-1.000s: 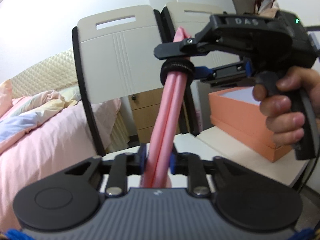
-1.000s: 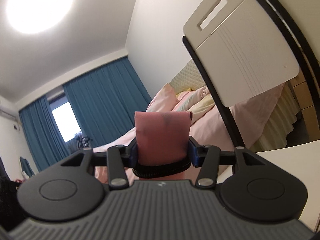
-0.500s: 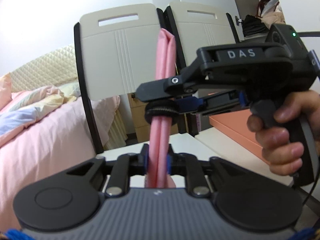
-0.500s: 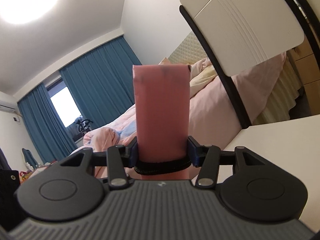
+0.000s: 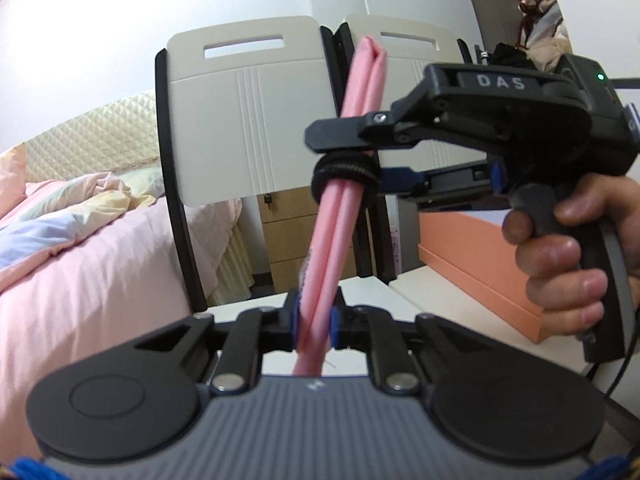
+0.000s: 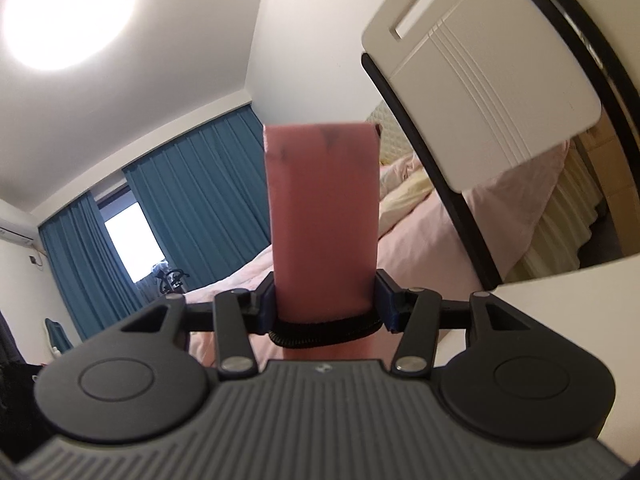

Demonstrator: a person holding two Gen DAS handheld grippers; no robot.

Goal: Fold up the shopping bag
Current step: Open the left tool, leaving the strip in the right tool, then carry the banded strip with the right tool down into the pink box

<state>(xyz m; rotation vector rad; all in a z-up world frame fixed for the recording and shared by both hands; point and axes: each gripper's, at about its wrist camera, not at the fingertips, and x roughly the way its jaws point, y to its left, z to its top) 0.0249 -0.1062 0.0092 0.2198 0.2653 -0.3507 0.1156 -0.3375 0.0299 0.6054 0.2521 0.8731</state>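
Securing step in hand: folded pink shopping bag [image 5: 344, 184] held upright above the tabletop [image 5: 372, 292], left gripper [image 5: 314, 322] just closed, clenched on its lower end, right gripper [image 6: 325, 300] grasping it at the black elastic band [image 5: 345, 178]; next, judged: seat band, release.

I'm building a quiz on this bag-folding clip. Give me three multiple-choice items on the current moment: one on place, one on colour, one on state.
1. Where on the folded bag does the black elastic band sit?
A. Around its middle
B. At its top end
C. Off the bag, on the table

2. What colour is the bag?
A. Blue
B. Pink
C. White

3. What is the left gripper doing?
A. Hanging open and empty
B. Clamping the bag's lower end
C. Holding a chair

Answers: 1 A, the band circles the bag midway, at the right gripper. 2 B, pink in both views. 3 B, its pads press the bag's sides.
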